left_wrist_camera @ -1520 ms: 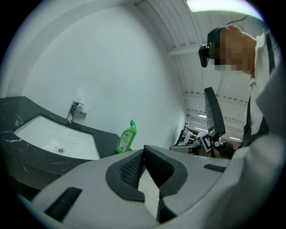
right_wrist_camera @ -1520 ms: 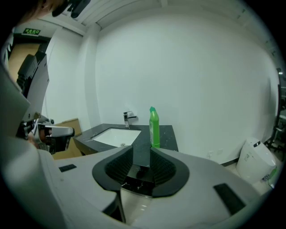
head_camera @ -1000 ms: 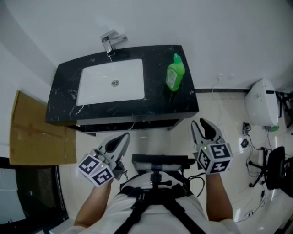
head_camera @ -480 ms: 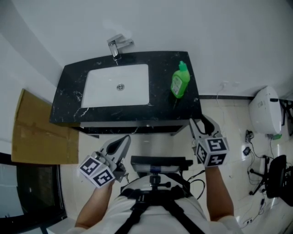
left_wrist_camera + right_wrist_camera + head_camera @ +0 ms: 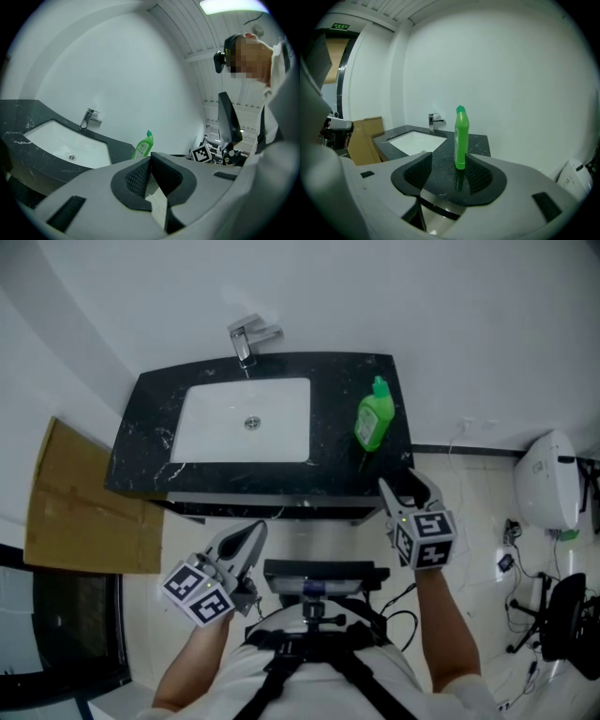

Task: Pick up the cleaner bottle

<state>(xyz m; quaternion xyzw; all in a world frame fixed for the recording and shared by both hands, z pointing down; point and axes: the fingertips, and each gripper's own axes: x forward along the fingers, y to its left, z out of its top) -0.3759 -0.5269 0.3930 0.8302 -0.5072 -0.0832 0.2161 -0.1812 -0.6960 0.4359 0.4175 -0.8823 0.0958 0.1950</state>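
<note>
While right tongs [image 5: 406, 487] are opening empty, left tongs [image 5: 257, 527] closed, off-centre contact is risking toppling the cleaner bottle [image 5: 373, 418] at 12 o'clock.

The right tongs [image 5: 449, 171], jaws just opened wider and gripping nothing, face the upright green cleaner bottle [image 5: 461, 138] at 12 o'clock on the black desk [image 5: 480, 144].

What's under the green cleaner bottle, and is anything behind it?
The cleaner bottle stands upright on the black marble counter, right of the white sink. Behind it only bare white wall shows. The counter patch under its base is hidden.
</note>
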